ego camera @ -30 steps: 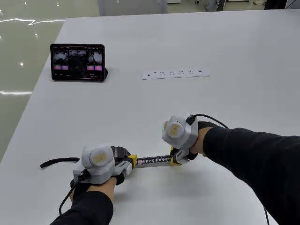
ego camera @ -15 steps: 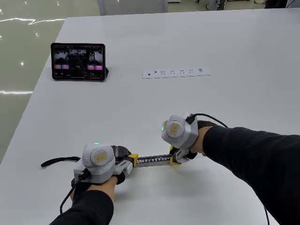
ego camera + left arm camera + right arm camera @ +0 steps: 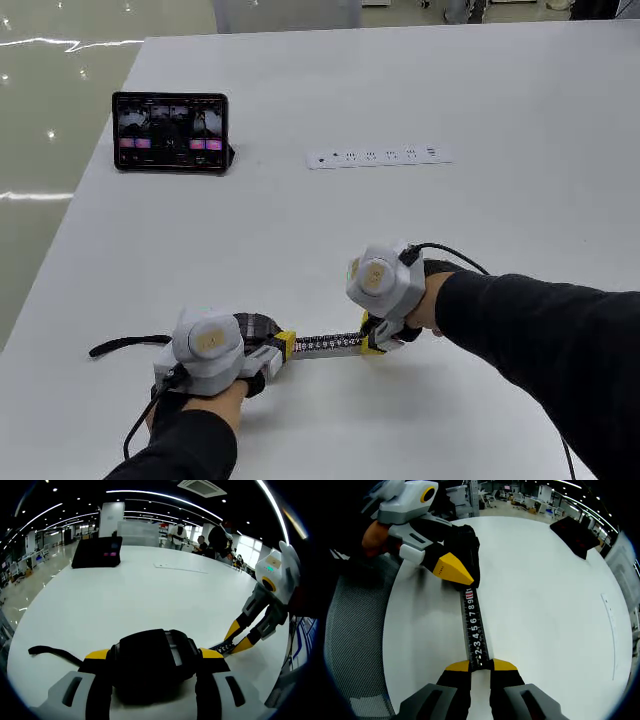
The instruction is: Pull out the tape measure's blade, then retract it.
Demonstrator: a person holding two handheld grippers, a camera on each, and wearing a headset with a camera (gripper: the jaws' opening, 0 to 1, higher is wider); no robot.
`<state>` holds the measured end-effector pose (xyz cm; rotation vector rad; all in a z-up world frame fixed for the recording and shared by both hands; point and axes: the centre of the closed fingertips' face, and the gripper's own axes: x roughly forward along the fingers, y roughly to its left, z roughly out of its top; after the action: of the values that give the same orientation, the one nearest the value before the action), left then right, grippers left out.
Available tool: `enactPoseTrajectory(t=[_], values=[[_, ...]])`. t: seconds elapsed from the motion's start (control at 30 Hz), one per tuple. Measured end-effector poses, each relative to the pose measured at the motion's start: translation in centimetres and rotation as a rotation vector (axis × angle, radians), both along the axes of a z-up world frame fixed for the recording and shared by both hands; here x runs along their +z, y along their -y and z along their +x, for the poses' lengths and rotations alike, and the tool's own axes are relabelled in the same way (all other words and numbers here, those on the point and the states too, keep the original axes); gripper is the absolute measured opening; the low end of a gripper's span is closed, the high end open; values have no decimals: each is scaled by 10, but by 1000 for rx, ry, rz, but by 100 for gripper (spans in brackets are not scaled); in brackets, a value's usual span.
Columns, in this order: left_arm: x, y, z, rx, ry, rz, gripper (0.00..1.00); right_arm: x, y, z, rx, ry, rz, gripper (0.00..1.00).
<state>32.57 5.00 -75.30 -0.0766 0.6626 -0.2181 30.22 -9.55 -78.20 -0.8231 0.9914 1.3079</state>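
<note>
The right hand-held gripper [image 3: 481,666] is closed on the tip of the tape measure's blade [image 3: 474,630], its yellow-tipped jaws pinching the end hook just above the table [image 3: 400,90]. From there the blade runs straight and low over the white surface, with only its first printed numbers showing, to the black tape measure case [image 3: 465,542]. The left hand-held gripper [image 3: 155,655] is clamped around that case, one jaw on each side, holding it on the table near the person's edge. A black wrist strap [image 3: 125,345] trails off behind it. Farther back a tablet [image 3: 170,132] stands propped, and a white power strip [image 3: 380,156] lies flat.

With so little blade out, this reads as the pull-out step, barely under way. Next the right hand-held gripper should draw away along the blade's own line while the left pins the case, then guide the blade back in rather than let it snap
</note>
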Motion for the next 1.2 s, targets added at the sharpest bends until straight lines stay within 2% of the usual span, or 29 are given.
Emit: enactPoseTrajectory(t=[0.9,1.07,1.2], values=[[-1,1,-1,-6,-9,5,64,0,-8,0,1,-10,-8,10],[-1,1,-1,-5,4,10,65,0,-10,-1,0,-13,-11,10],[-1,1,-1,-10,-12,4,64,0,-11,-1,3,-9,-11,10]])
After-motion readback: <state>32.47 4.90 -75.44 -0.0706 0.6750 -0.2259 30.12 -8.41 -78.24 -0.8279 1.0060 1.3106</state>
